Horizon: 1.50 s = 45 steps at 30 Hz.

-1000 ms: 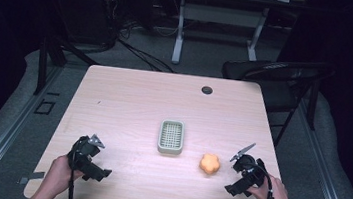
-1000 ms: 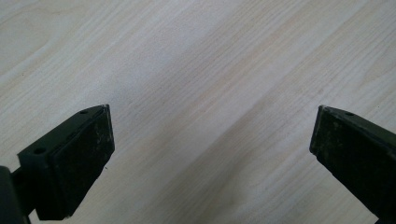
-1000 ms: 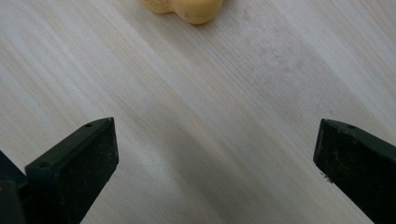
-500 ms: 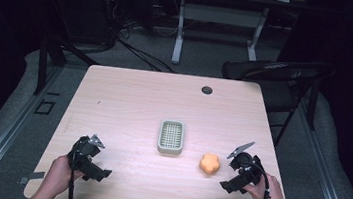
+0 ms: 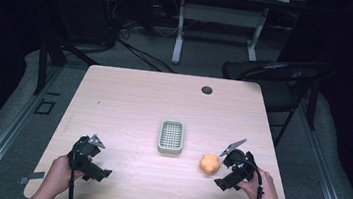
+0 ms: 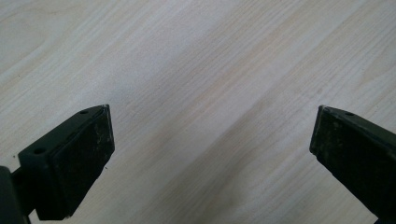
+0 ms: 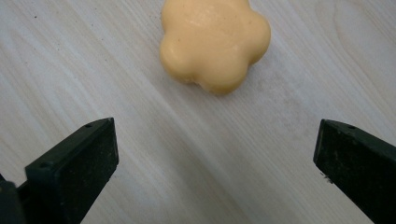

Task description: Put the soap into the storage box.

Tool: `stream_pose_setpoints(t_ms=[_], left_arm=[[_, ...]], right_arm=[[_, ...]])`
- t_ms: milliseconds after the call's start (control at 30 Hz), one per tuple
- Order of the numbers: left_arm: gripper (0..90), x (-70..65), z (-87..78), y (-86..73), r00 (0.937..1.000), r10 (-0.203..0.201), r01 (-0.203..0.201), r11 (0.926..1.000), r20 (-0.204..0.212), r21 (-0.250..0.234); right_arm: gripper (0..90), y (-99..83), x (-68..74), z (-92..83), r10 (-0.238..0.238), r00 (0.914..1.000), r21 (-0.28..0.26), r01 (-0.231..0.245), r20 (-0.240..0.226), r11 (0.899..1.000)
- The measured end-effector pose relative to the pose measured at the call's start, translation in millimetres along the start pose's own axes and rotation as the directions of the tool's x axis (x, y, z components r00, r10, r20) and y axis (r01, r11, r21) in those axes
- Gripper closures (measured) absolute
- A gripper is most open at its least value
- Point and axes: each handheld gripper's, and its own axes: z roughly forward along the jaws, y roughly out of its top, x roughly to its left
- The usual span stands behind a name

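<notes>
Jaws wide, right gripper (image 5: pixel 227 161) nearer soap (image 5: pixel 210 163).

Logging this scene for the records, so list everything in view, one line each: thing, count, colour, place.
flower-shaped soap: one, orange, on the table right of the dish, just ahead of the right hand-held gripper's open jaws.
soap dish: one, pale grey-green with a grid inside, near the table's middle.
table: one, light wood.
round cap: one, dark, near the table's far edge.
chair: one, black, beyond the table's far right corner.
white frame legs: on the floor behind the table.
left hand-held gripper: one, black, jaws apart over bare wood.
right hand-held gripper: one, black, jaws apart, facing the soap.
</notes>
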Motion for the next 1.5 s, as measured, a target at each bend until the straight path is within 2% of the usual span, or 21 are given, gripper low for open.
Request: stream_pose_setpoints(t_ms=[67, 100, 367, 400, 500, 633, 667, 733, 767, 867, 1067, 1300, 1500], left_arm=[[0.1, 0.1, -0.1, -0.2, 1.0000, 0.000, 0.000, 1.0000, -0.001, -0.001], [0.1, -0.2, -0.2, -0.1, 1.0000, 0.000, 0.000, 1.0000, -0.001, -0.003], [0.0, -1.0, 1.0, 0.8, 1.0000, 0.002, -0.002, 1.0000, 0.001, 0.001], [0.1, -0.9, 1.2, 0.9, 1.0000, 0.002, -0.002, 1.0000, 0.002, 0.000], [0.0, -0.7, 1.5, 0.9, 1.0000, 0.000, 0.000, 1.0000, 0.001, 0.001], [0.1, -0.4, 1.2, 0.6, 1.0000, 0.000, 0.000, 1.0000, 0.002, 0.001], [0.1, -0.4, 1.1, 0.5, 1.0000, 0.000, 0.000, 1.0000, 0.002, 0.001], [0.1, -0.1, 1.3, 0.5, 1.0000, 0.000, 0.000, 1.0000, 0.003, 0.001], [0.0, -0.1, 1.5, 0.5, 1.0000, -0.001, 0.001, 1.0000, 0.003, 0.001], [0.1, -0.4, 1.5, 0.7, 1.0000, -0.001, 0.001, 1.0000, 0.003, 0.000], [0.0, 0.1, 0.6, 0.2, 1.0000, 0.000, 0.000, 1.0000, 0.001, 0.001], [0.0, 0.0, 0.3, 0.0, 1.0000, -0.001, 0.001, 1.0000, 0.002, 0.001], [0.0, 0.6, 0.4, -0.6, 1.0000, -0.002, 0.002, 1.0000, 0.003, 0.000]], right_arm=[[0.0, 3.7, 0.6, 1.6, 0.002, 1.0000, -0.007, -0.002, 0.004, 1.000], [0.0, 8.0, 1.1, 3.1, -0.002, 0.9998, 0.009, 0.002, 0.018, 1.000], [0.0, 16.5, 2.5, 8.0, -0.009, 0.9999, 0.006, 0.009, 0.010, 1.000], [0.0, 16.4, 3.2, 10.3, 0.008, 1.0000, -0.019, -0.008, 0.003, 1.000], [0.0, 21.2, 0.5, 11.3, -0.011, 0.9997, 0.015, 0.011, 0.020, 1.000], [0.0, 26.9, 0.1, 19.7, 0.004, 1.0000, 0.003, -0.004, 0.003, 1.000], [0.0, 30.1, -0.5, 22.7, -0.013, 0.9999, 0.025, 0.013, 0.007, 1.000], [0.0, 30.8, 0.3, 24.9, -0.002, 1.0000, 0.017, 0.002, 0.005, 1.000], [0.0, 32.5, -0.2, 25.4, -0.014, 0.9999, 0.031, 0.014, 0.003, 0.999], [0.0, 35.3, 0.6, 27.1, -0.012, 0.9999, 0.022, 0.012, 0.010, 1.000], [0.0, 42.6, 1.5, 32.4, -0.029, 0.9993, 0.040, 0.028, 0.026, 0.999], [0.2, 48.2, 4.2, 40.7, -0.031, 0.9994, 0.046, 0.030, 0.018, 0.998], [11.0, 51.5, 4.6, 44.1, -0.048, 0.9987, 0.070, 0.047, 0.015, 0.996]])
